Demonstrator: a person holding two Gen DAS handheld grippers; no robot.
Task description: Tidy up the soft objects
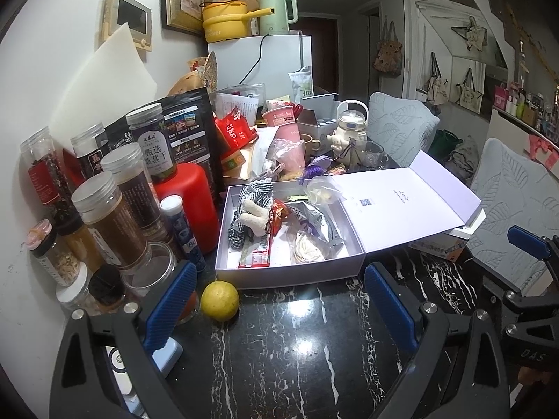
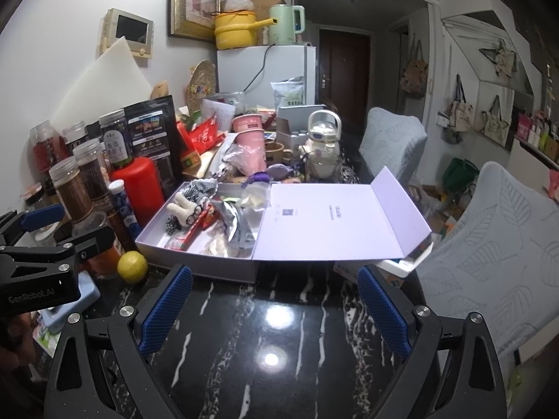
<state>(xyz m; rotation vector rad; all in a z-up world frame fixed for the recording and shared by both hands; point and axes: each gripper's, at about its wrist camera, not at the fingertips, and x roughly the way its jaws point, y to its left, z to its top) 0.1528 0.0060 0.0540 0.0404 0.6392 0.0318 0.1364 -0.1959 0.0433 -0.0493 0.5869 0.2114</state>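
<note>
An open pale lilac box [image 1: 223,244] [image 2: 157,234] sits on the black marble table, its lid [image 1: 401,202] [image 2: 335,220] folded flat to the right. Inside lie a plush toy in checked cloth [image 1: 253,209] [image 2: 185,206], a red snack packet [image 1: 258,255] [image 2: 195,230], a silver foil pouch [image 1: 314,216] [image 2: 237,225] and a clear bag [image 1: 321,188] [image 2: 253,197]. My left gripper [image 1: 279,300] is open and empty just in front of the box. My right gripper [image 2: 276,307] is open and empty in front of the lid.
A yellow lemon [image 1: 220,300] [image 2: 132,266] lies by the box's near left corner. Jars [image 1: 111,223], a red canister [image 1: 188,202] and bags crowd the left wall. A purple pouch [image 1: 316,169], pink cup [image 1: 288,139] and white kettle [image 1: 351,129] stand behind. Cushioned chairs [image 2: 489,230] are right.
</note>
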